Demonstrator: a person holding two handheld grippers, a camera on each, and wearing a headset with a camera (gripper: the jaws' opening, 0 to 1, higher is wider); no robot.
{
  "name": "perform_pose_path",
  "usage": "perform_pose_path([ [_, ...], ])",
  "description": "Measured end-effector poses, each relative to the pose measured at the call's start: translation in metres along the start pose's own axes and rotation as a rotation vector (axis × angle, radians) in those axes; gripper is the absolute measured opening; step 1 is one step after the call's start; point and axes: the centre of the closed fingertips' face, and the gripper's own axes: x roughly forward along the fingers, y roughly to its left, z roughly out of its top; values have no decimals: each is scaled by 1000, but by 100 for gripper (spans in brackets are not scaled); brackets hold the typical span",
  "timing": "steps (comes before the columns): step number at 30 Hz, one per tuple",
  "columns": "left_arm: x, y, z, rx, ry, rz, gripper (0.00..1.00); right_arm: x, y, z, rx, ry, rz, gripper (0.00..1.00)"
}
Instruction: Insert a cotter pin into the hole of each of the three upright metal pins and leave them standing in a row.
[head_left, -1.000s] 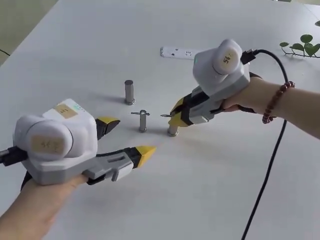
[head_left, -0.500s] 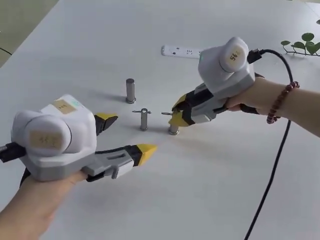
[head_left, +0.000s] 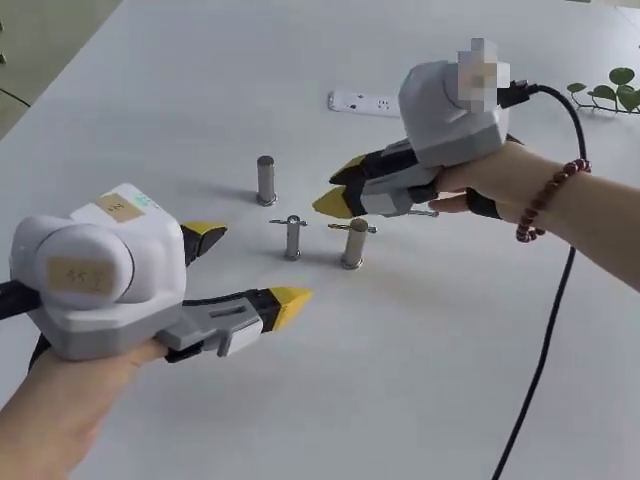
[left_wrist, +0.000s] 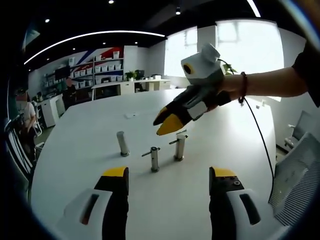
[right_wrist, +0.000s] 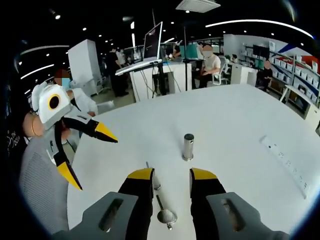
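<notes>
Three metal pins (head_left: 293, 237): row mid-bench, open bench (head_left: 400, 380) all round.
Left gripper (head_left: 248, 265): jaws wide, empty, near side.
Right gripper (head_left: 333, 190): jaws parted, empty, just above row.

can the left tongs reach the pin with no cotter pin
Probably yes: the left tongs are open, and only bare table lies between them and the bare pin; the middle pin stands off to one side.

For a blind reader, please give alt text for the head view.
Three upright metal pins stand on a white table: the far pin is bare, the middle pin and near pin hold cotter pins. Open left gripper and right gripper hover nearby.
</notes>
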Motion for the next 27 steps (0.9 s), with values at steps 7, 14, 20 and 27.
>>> perform_pose_path([
  [7, -2, 3, -1, -14, -5, 14, 63, 24, -12, 20, 12, -61, -38, 24],
  [14, 1, 0, -5, -24, -2, 15, 62, 46, -27, 25, 28, -68, -59, 25],
  [20, 2, 2, -10, -21, 16, 18, 61, 66, -27, 21, 67, -63, -47, 25],
  [27, 2, 9, -13, -39, 12, 31, 61, 84, -35, 15, -5, 3, -80, 24],
])
